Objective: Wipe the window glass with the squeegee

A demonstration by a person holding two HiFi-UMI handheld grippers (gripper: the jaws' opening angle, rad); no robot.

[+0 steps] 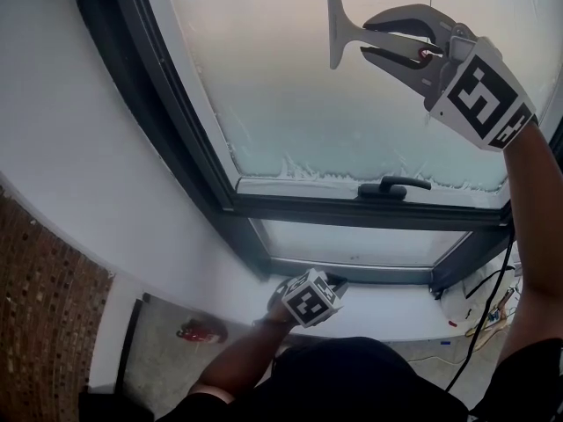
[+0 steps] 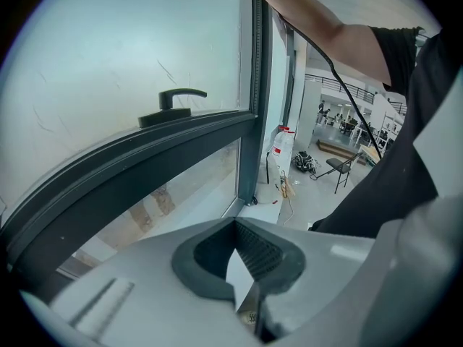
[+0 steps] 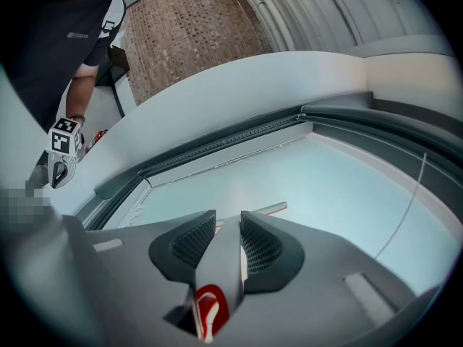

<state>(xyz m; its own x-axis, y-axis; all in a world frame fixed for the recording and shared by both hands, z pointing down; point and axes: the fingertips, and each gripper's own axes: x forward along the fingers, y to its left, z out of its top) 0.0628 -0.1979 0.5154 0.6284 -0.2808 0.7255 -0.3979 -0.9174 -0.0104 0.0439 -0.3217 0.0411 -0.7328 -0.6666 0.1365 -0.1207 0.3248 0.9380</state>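
Clamping the squeegee (image 1: 332, 20), the right hand-held gripper (image 1: 364, 40) faces the window glass (image 1: 290, 86)

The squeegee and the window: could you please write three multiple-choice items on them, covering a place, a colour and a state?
1. Where is the squeegee?
A. in a bucket
B. on a stool
C. in the right claw, up at the upper pane

2. What colour is the window handle?
A. black
B. red
C. yellow

3. How is the left claw?
A. wide open
B. shut, holding nothing
C. shut on a cloth

Answers:
1. C, since the right gripper view shows the squeegee's handle clamped between the jaws, with the pane ahead.
2. A, since it shows dark against the pale glass.
3. B, since the left gripper view shows the jaw tips meeting with nothing between them.
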